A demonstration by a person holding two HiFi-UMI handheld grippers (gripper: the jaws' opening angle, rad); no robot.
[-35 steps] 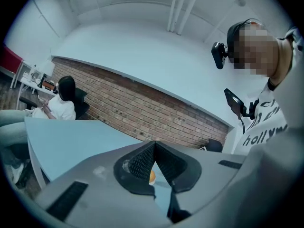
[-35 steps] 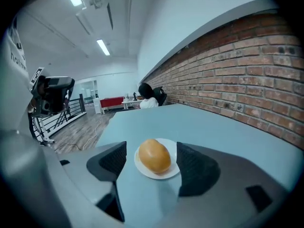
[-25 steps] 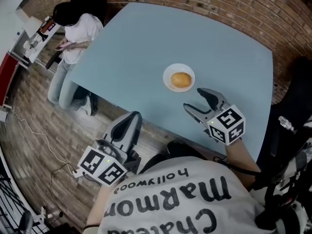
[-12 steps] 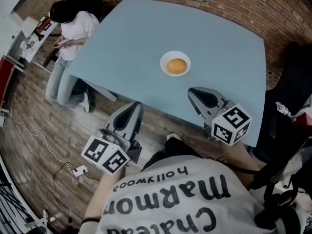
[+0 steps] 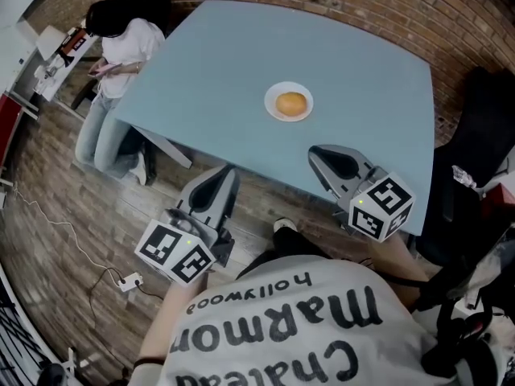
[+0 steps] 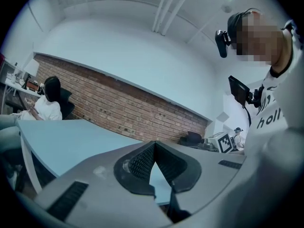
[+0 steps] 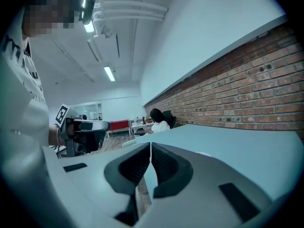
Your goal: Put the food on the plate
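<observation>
Here's the picture: the food (image 5: 290,103), a round golden piece, sits in the middle of the white plate (image 5: 274,114), and the plate rests on the pale blue table (image 5: 241,55), well in from every edge. By my reading, the job looks done.

Both tools are back near the person's body. The right gripper (image 5: 316,154) hangs over the near edge of the table, well apart from the plate. Its own view shows the jaws pressed together at the tips with nothing between them (image 7: 150,145). The left gripper (image 5: 228,171) is off the table altogether, over the wooden floor. Its jaws also meet at the tips, and it carries nothing (image 6: 153,144).

So what could spoil it from here? Mainly the right gripper. It points towards the plate, so a careless push forward could strike the rim and shove the plate along the smooth tabletop. The food looks rounded, and I'd expect a jolt like that to roll it off the shallow plate. A knock against the table edge could shake things too, though less so.

In the right gripper view there's a pale sliver just beyond the jaws. It may be the plate, but it's too faint to say.

A seated person (image 5: 121,39) is at the table's far corner, well clear of the plate. The left gripper seems no threat where it is.
</observation>
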